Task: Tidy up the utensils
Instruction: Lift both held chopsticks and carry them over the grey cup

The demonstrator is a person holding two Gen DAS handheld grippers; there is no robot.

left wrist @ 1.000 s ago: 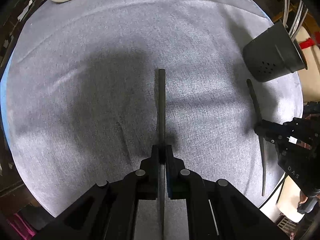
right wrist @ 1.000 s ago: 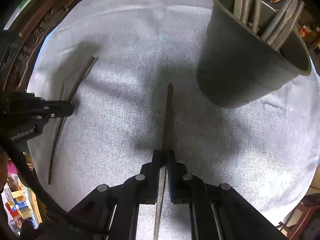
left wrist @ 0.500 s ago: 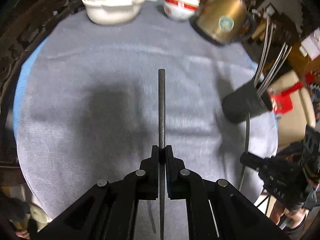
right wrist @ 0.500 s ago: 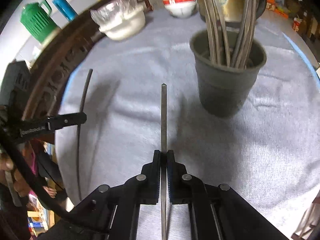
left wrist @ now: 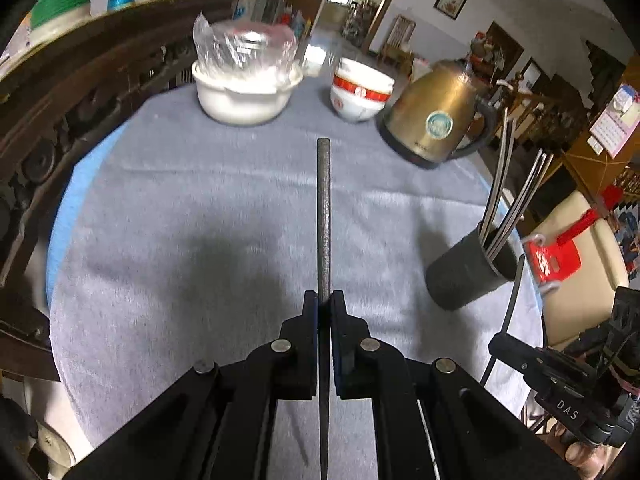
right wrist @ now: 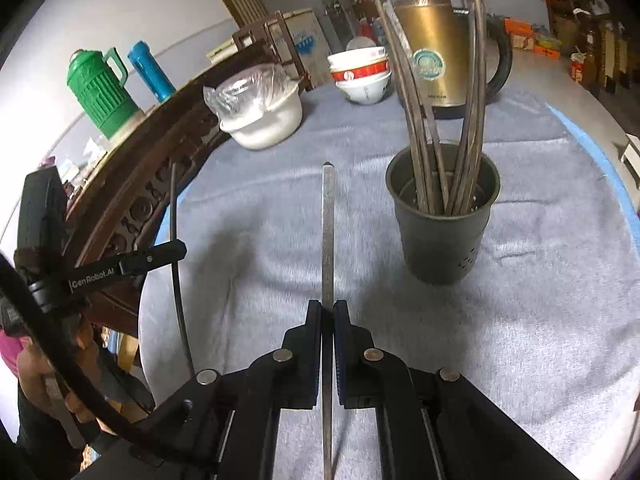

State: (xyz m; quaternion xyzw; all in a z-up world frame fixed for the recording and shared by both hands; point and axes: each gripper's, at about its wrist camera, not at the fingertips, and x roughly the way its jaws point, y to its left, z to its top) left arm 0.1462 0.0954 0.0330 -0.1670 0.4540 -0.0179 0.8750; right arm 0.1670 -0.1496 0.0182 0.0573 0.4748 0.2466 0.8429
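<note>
Your left gripper (left wrist: 324,302) is black, with two flat fingers (left wrist: 309,312) that have blue pads on the inside. Round silver screws sit on its black arms, which spread out wide toward you. Your right gripper (right wrist: 327,312) looks just the same: black, blue pads, silver screws. From the side, your left one has white letters that say "GenRobot.AI", and a thick black cable curves past it. Your right one has white letters "DAS" on its side. You wear a pink sleeve (right wrist: 10,354).
</note>
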